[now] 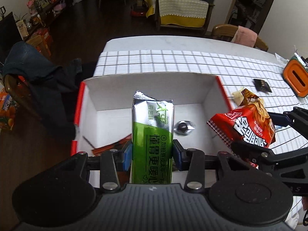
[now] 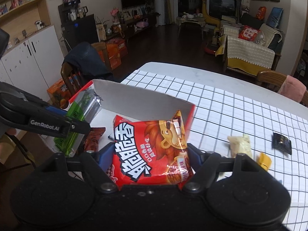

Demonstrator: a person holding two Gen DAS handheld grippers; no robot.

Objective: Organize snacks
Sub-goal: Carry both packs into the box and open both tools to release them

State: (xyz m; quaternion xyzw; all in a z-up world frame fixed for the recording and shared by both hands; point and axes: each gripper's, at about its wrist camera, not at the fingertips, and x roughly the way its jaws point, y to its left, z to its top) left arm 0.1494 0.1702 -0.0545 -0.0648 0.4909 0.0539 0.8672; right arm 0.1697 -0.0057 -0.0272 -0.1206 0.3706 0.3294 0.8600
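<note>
Left gripper [image 1: 153,150] clamps a green-and-silver snack pack [image 1: 152,134] above the open white box [image 1: 146,88], whose outer walls are red. Right gripper [image 2: 150,157] pinches a red snack bag [image 2: 152,150] over the box's near right corner; small wrapped snacks [image 2: 239,144] lie on the checked tablecloth [image 2: 240,111] beside the box

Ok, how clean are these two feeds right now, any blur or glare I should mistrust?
Left wrist view: the green cracker pack is sharp, while the box floor and the foil-wrapped piece are smeared; straight table lines bow from the fisheye. Right wrist view: glare streaks the red snack bag, and the loose snacks on the checked cloth look soft.
</note>
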